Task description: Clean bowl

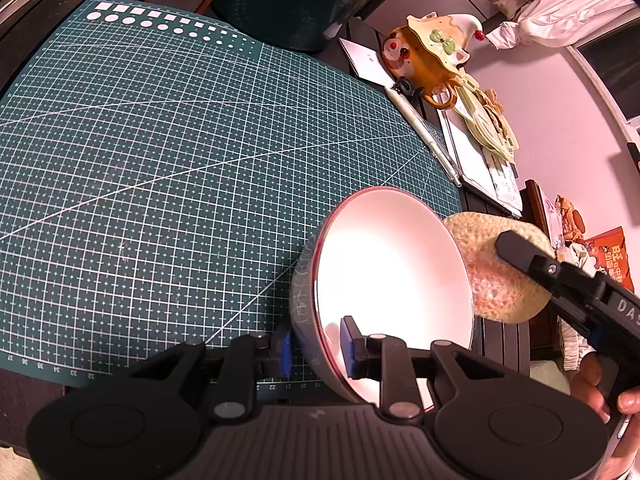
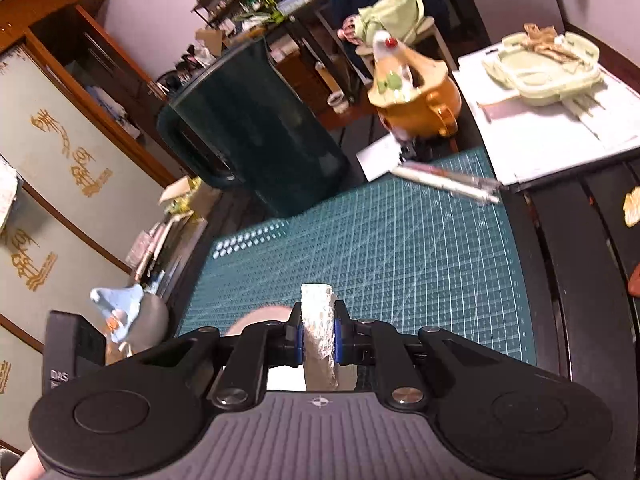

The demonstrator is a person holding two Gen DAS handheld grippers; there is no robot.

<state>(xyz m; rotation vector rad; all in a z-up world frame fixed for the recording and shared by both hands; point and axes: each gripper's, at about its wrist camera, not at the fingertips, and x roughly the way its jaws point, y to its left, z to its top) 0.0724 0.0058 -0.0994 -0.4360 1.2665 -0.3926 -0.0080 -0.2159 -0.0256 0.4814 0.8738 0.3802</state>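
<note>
**White bowl held up, sponge beside it**

White inside and grey outside, the bowl is tipped up on its side. The left gripper pinches its rim, with one blue pad on the inside and one on the outside. The bowl sits right at the tips of this gripper, above the green cutting mat.

The right gripper is squeezed onto a round, scratchy sponge. From the left camera, the sponge is just to the right of the bowl, behind its rim. I cannot tell if they touch.

Far ahead of the left gripper, past the mat, sits an orange animal-shaped pot.
</note>
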